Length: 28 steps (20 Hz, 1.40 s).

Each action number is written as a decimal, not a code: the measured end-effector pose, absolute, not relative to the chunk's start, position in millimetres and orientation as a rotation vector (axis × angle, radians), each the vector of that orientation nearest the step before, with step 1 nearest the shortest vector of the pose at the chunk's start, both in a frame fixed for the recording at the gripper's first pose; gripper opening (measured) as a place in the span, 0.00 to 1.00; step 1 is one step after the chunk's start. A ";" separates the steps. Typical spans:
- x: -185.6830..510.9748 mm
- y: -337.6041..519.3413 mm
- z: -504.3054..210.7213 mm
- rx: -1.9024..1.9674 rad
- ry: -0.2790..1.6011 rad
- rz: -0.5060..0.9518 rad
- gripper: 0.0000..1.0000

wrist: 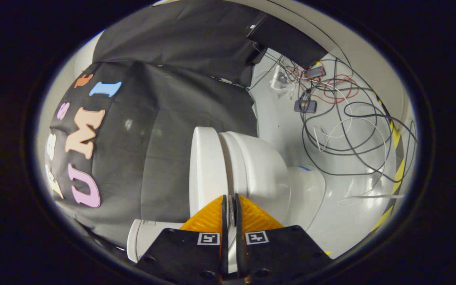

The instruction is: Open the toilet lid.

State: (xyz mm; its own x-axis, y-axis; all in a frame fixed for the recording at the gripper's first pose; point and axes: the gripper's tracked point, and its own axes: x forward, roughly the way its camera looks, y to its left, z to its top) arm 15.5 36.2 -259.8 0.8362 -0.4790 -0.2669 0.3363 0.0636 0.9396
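Note:
The view is rolled on its side. A white toilet stands just ahead of the fingers, its flat lid [204, 166] lying closed against the rounded bowl [257, 166]. My gripper [230, 200] is shut, with only a thin slit between the fingers. Their tips sit at the seam where the lid meets the bowl, and the nearest stretch of that seam is hidden behind them. I cannot tell whether the tips touch the lid's rim.
The toilet's base [309, 190] rests on a glossy white floor [346, 186]. Loose cables [342, 118] and small electronic boxes lie beyond it. Black cloth wall [164, 130] hangs behind the lid. A white rounded part [143, 239] shows beside the fingers. Yellow-black tape [396, 158] marks the floor edge.

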 end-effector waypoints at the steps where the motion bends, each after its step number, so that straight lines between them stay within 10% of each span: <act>1: 16.8 36.3 -250.6 1.355 -0.146 -0.607 0.09; 28: 110.1 194.3 -5.1 0.440 -0.120 -0.153 0.16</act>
